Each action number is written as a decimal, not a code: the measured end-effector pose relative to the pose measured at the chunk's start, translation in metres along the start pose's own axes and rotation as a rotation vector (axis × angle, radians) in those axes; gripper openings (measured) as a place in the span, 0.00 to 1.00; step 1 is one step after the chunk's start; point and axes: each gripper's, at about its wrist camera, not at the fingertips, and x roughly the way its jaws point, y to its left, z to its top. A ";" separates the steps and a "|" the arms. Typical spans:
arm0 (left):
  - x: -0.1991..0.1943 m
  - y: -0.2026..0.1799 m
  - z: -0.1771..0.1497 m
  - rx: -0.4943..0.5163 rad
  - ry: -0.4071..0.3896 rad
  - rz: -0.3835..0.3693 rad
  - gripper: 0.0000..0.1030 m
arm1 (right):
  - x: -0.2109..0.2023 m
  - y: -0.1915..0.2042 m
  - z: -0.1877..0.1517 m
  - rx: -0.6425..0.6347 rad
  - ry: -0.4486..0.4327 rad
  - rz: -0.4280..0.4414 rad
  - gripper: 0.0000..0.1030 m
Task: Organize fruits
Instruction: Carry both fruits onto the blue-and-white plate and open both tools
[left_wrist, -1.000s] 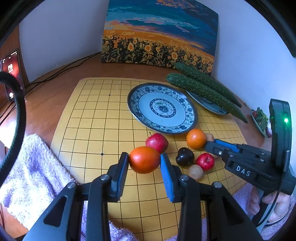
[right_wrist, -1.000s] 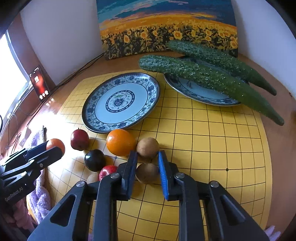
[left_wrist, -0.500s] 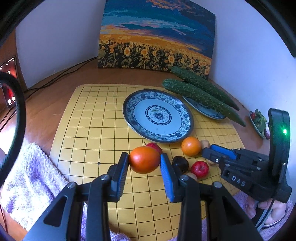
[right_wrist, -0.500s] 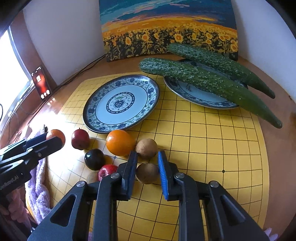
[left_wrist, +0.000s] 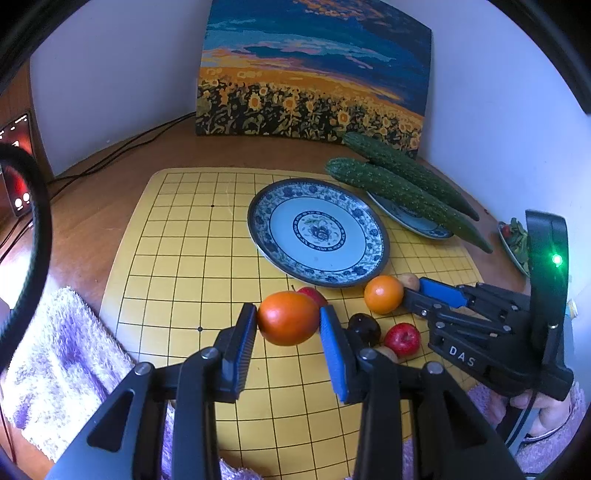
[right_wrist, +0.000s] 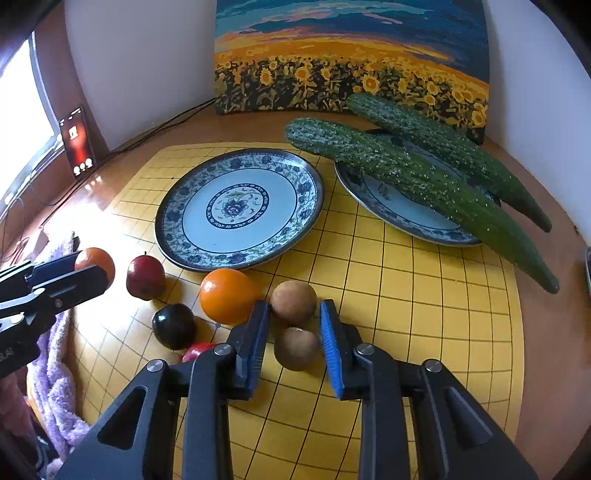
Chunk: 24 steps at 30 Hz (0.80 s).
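Gripping a round orange-red fruit (left_wrist: 287, 323) between its two pads, the left tool (left_wrist: 288, 328) holds it raised above the yellow gridded board (left_wrist: 177, 266), on the near side of the empty blue-and-white patterned plate (left_wrist: 318, 232). That plate serves as landmark: just off its near rim lie a dark red apple (right_wrist: 145, 277) and a bright orange (right_wrist: 228, 296), with a dark plum (right_wrist: 174, 326) and a small red fruit (left_wrist: 402, 339) a little nearer the camera. The right tool (right_wrist: 293, 334) stands partly parted, its jaws either side of a brown round fruit (right_wrist: 296, 348) but not visibly pressing it; a second brown round fruit (right_wrist: 293, 302) sits just beyond, between that one and the plate. To the plate's right a second patterned plate (right_wrist: 406, 212) carries two long green cucumbers (right_wrist: 417, 184), which overhang its rim. Behind the plate a sunflower-field painting (right_wrist: 351, 59) leans on the white wall. Left of the board, a purple fluffy towel (left_wrist: 55, 362) covers the wooden table (left_wrist: 92, 199).
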 end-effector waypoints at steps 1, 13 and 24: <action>0.000 0.000 0.000 0.002 0.000 -0.002 0.36 | 0.001 0.000 0.000 -0.003 0.001 -0.002 0.29; 0.005 -0.002 0.012 0.009 0.000 -0.009 0.36 | 0.004 -0.006 0.001 0.014 -0.024 0.031 0.28; 0.019 -0.008 0.039 0.019 -0.007 -0.028 0.36 | -0.013 -0.011 0.016 0.041 -0.078 0.069 0.28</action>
